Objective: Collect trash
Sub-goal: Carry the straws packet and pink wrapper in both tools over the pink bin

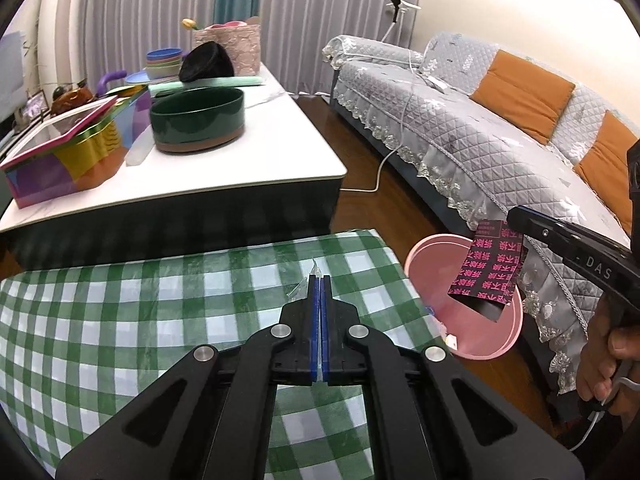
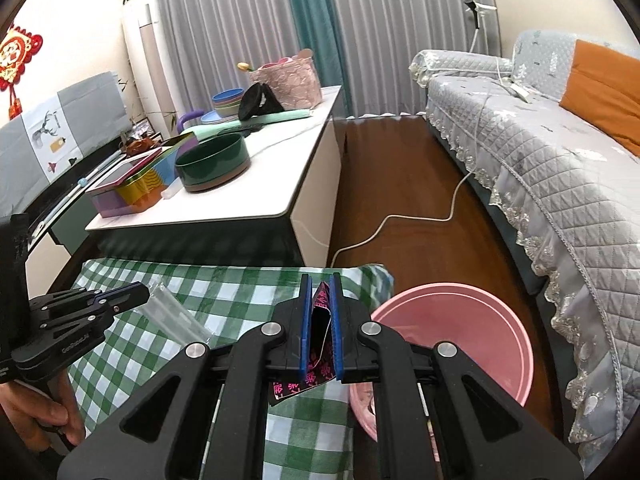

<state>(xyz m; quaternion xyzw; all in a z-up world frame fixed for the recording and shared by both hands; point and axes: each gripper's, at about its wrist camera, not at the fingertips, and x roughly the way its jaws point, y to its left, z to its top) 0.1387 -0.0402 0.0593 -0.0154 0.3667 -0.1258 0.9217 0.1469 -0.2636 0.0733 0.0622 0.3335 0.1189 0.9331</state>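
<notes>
The right gripper point(image 2: 320, 292) pinches a black-and-pink wrapper point(image 1: 486, 270) above the pink bin point(image 1: 424, 264); the left gripper point(image 1: 319, 280) pinches a clear plastic wrapper point(image 2: 176, 312) on the checked tablecloth point(image 1: 120, 320), seen only from the right wrist

- Both views are bright, with even, soft indoor light and no hard shadows.
- The white tabletop point(image 1: 248, 160) shows a mild sheen; its dark front lies in shade.
- Fisheye distortion bends the curtains point(image 2: 240, 20) and sofa point(image 2: 560, 184), and black corners ring each frame.
- Focus is fairly sharp at centre, softer toward the edges.
- The wood floor point(image 2: 400, 176) carries faint reflections.
</notes>
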